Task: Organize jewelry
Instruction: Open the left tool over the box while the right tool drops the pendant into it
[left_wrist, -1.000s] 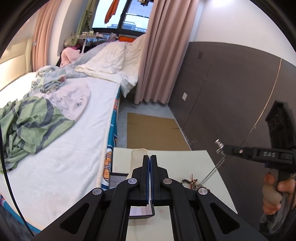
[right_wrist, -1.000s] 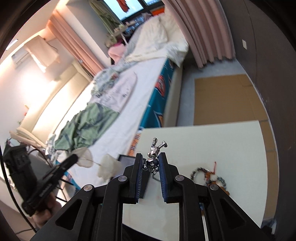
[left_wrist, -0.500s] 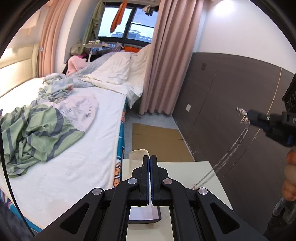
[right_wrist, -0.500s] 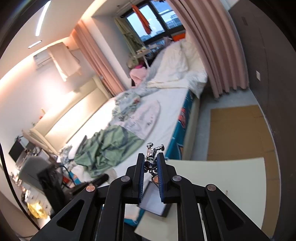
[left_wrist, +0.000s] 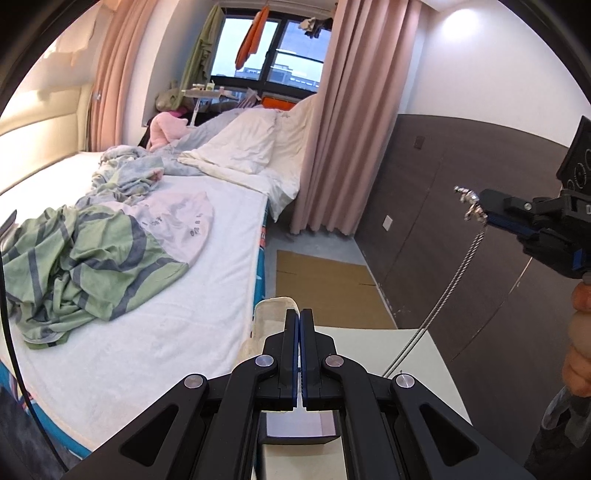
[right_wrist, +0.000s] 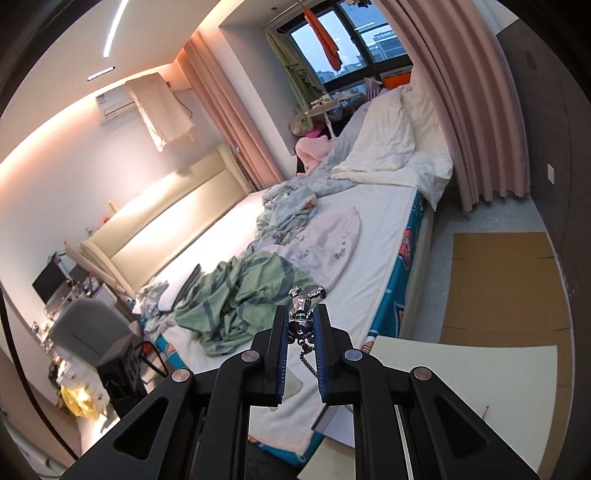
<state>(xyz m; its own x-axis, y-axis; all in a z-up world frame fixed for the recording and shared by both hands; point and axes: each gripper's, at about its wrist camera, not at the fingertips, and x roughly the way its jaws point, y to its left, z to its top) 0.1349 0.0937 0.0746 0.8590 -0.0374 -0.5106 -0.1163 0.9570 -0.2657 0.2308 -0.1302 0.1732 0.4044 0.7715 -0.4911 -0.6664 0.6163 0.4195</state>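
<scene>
My right gripper (right_wrist: 301, 312) is shut on the silver figure pendant (right_wrist: 302, 300) of a necklace, held high above the cream table (right_wrist: 480, 369). In the left wrist view that right gripper (left_wrist: 480, 214) sits at the right edge, and the silver chain (left_wrist: 448, 288) hangs taut from the pendant (left_wrist: 467, 199) down to the table (left_wrist: 369, 343). My left gripper (left_wrist: 299, 317) is shut with nothing between its pads, low over the table. A dark tray (left_wrist: 299, 428) with a pale inside lies under its fingers, and a cream pouch (left_wrist: 271, 314) lies just beyond them.
A bed (left_wrist: 166, 277) with crumpled green and grey bedding borders the table on the left. Dark wall panels (left_wrist: 461, 184) stand to the right. Flat cardboard (left_wrist: 325, 280) lies on the floor beyond the table. A hand (left_wrist: 578, 343) holds the right gripper's handle.
The right gripper has risen with the pendant, drawing the chain up off the table until it hangs stretched. The left gripper has shifted slightly and stays shut.
</scene>
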